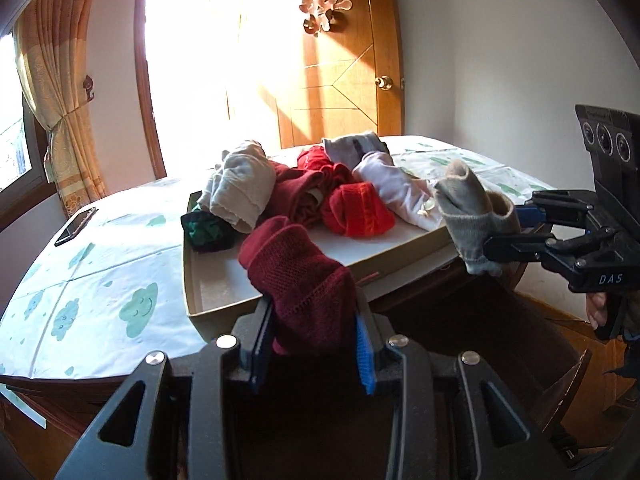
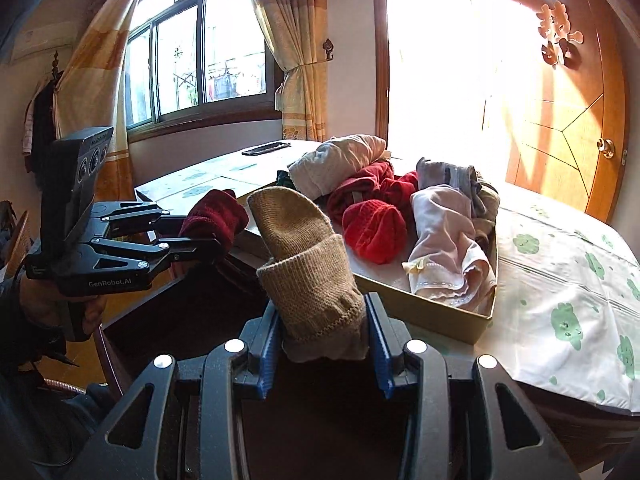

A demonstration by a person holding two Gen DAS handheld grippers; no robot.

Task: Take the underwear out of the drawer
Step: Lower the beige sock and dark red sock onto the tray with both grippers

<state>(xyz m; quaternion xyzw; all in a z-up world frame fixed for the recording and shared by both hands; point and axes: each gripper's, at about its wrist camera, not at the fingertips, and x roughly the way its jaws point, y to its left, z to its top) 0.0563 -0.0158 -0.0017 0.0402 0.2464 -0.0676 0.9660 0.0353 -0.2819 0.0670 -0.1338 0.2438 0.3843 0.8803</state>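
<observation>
My left gripper [image 1: 314, 332] is shut on a dark red knitted roll [image 1: 296, 276], which stands up from between the blue pads; the same gripper [image 2: 208, 240] and dark red roll [image 2: 218, 214] show at the left of the right wrist view. My right gripper [image 2: 324, 332] is shut on a beige-grey knitted roll [image 2: 304, 256], and in the left wrist view this gripper [image 1: 508, 228] holds the beige-grey roll [image 1: 468, 208] at the right. Both hover above the dark open drawer [image 1: 452, 320]. Beyond them a shallow cardboard tray [image 1: 192, 280] on the tabletop holds several rolled garments.
The tray [image 2: 440, 312] sits on a table with a cloud-print cloth [image 1: 100, 280]. A phone [image 1: 76, 226] lies at the table's far left. A wooden door [image 1: 340, 80] and a curtained window [image 2: 200, 48] stand behind. A hand [image 2: 60, 304] grips the left tool.
</observation>
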